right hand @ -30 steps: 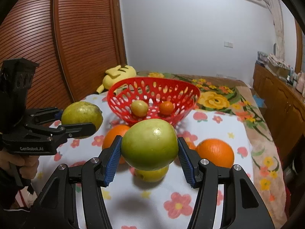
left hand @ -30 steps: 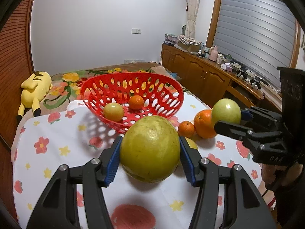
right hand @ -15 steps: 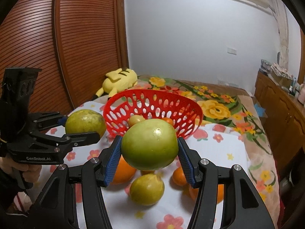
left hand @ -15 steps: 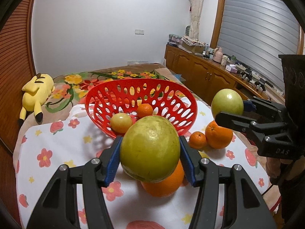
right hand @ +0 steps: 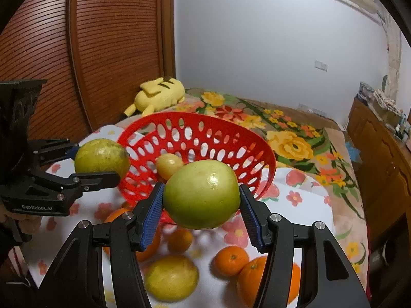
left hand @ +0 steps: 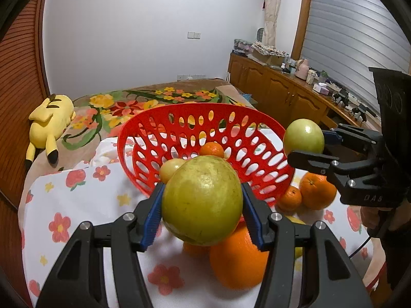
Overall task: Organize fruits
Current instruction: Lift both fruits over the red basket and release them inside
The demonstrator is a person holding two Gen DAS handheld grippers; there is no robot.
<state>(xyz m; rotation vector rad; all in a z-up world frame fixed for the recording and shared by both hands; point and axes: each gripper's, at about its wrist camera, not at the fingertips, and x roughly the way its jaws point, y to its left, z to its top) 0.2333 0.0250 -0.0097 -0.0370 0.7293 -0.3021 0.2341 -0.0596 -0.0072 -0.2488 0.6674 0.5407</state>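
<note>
My left gripper (left hand: 203, 201) is shut on a large yellow-green fruit (left hand: 202, 200), held in the air just before the near rim of the red basket (left hand: 143, 128). My right gripper (right hand: 201, 201) is shut on a green fruit (right hand: 201, 195), also raised, close to the basket's (right hand: 259, 138) near rim. Each gripper shows in the other's view: the right (left hand: 304, 141) at the basket's right side, the left (right hand: 101, 159) at its left side. In the basket lie a small yellow fruit (left hand: 169, 168) and a small orange (left hand: 212, 149). Oranges (left hand: 317, 191) and a yellow fruit (right hand: 171, 278) lie on the cloth below.
The flowered tablecloth (left hand: 77, 205) covers the table. A yellow plush toy (left hand: 48, 120) lies on the bed behind. A wooden sideboard (left hand: 282, 95) runs along the right wall. A slatted wooden door (right hand: 90, 51) stands at the left.
Both grippers have risen and moved forward with their fruits, closer to the basket's rim. The loose oranges now sit lower in both views.
</note>
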